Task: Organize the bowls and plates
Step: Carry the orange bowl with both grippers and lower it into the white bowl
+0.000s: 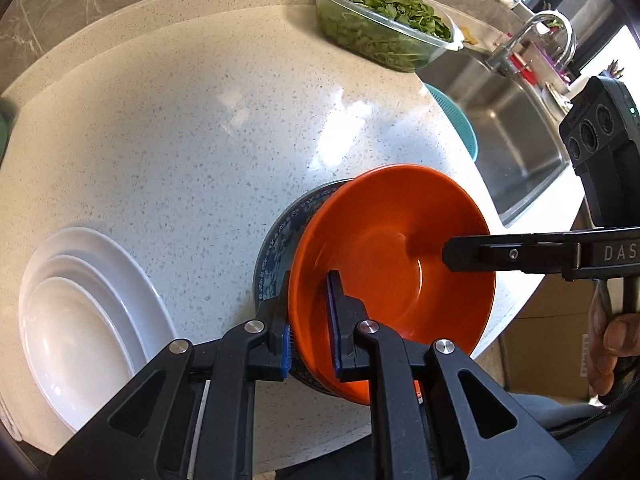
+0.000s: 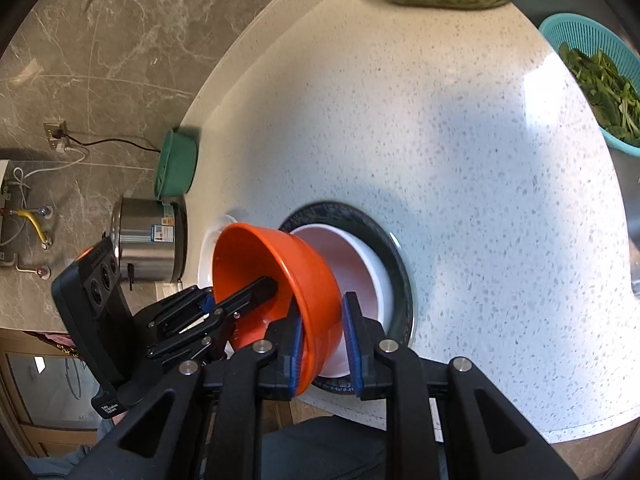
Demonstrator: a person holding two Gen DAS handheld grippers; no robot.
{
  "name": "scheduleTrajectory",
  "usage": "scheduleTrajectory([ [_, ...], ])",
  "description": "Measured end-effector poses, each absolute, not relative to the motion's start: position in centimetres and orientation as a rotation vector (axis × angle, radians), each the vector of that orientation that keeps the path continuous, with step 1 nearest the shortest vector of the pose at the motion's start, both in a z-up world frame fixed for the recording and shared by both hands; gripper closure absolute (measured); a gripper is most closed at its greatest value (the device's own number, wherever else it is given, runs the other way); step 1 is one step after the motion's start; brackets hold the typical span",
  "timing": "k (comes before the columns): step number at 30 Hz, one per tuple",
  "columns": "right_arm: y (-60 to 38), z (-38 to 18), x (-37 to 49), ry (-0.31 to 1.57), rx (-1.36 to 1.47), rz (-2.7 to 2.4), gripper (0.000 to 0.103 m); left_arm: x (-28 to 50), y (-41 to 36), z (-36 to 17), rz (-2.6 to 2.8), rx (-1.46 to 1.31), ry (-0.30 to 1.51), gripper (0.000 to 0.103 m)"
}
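Left wrist view: orange bowl point(image 1: 394, 256), rigid, glossy, likely slippery and breakable; best held by its rim. Left gripper point(image 1: 312, 320) pinches the near rim; right gripper point(image 1: 460, 258) reaches inside. Bowl sits tilted over a blue-patterned plate point(image 1: 276, 240). White plates point(image 1: 80, 320) stacked on speckled countertop point(image 1: 200, 120); sink point(image 1: 512, 120) beyond.

Right wrist view: right gripper point(image 2: 322, 344) straddles the bowl's wall, grip uncertain; a white bowl point(image 2: 360, 264) rests on the dark plate.

Speckled white countertop point(image 1: 200, 120), grey marble wall point(image 2: 100, 60), steel sink point(image 1: 516, 128) with faucet point(image 1: 548, 36), daylight glare.
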State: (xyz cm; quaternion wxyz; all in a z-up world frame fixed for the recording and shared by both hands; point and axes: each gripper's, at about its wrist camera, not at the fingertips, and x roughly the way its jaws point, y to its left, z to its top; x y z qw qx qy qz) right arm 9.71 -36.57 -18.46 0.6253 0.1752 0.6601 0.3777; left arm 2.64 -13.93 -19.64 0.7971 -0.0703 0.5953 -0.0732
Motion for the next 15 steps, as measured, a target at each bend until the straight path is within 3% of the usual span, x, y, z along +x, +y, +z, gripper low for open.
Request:
scheduleTrajectory([
  [15, -37.1, -19.4, 9.5, 1.534, 0.397, 0.830, 0.081, 2.9, -14.9, -20.1, -0.147, -0.109, 1.199, 0.089],
])
